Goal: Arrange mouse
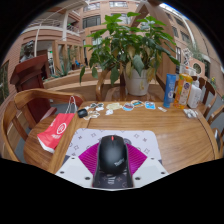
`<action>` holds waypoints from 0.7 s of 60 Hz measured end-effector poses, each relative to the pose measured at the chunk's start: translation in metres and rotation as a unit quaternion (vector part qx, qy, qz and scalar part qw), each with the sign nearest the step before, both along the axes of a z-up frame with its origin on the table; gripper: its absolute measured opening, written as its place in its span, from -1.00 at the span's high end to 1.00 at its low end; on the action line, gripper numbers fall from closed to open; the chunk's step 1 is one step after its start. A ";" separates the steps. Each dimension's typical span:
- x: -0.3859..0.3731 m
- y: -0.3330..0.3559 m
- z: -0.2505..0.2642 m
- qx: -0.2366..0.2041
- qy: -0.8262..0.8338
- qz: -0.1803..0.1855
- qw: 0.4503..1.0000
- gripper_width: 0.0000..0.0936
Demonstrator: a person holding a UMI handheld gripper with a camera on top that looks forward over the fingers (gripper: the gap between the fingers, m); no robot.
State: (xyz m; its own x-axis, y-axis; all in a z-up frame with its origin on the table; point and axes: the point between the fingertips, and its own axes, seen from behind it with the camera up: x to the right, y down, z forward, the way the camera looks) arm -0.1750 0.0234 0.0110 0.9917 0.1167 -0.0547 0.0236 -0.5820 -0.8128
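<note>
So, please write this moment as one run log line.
gripper: open | mouse: between fingers, on wooden table | potted plant: beyond

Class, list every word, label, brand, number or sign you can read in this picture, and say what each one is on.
None can be read.
Red bag: a white round logo, too small to read.
Blue bottle: label blurred.
Yellow bottle: label blurred.
Small packets by the plant pot: print too small.
Mouse, between the open fingers of the hand-held gripper: no visible marking.
</note>
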 end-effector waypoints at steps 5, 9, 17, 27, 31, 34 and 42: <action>0.002 -0.001 -0.014 -0.015 -0.010 -0.006 1.000 0.12; 0.001 -0.001 -0.020 -0.023 -0.009 -0.005 1.000 0.06; 0.001 -0.005 -0.019 -0.035 -0.001 -0.005 0.999 -0.12; 0.002 -0.032 0.014 -0.025 0.008 0.001 1.000 -0.79; 0.006 -0.048 0.034 -0.011 0.000 0.000 1.000 -0.82; 0.007 -0.064 0.052 -0.002 -0.001 0.003 1.000 -0.83; 0.013 -0.110 0.091 0.020 -0.008 0.004 1.000 -0.82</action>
State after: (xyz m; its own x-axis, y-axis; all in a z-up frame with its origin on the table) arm -0.1619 -0.0861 0.1016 0.9913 0.1267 -0.0344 0.0412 -0.5490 -0.8348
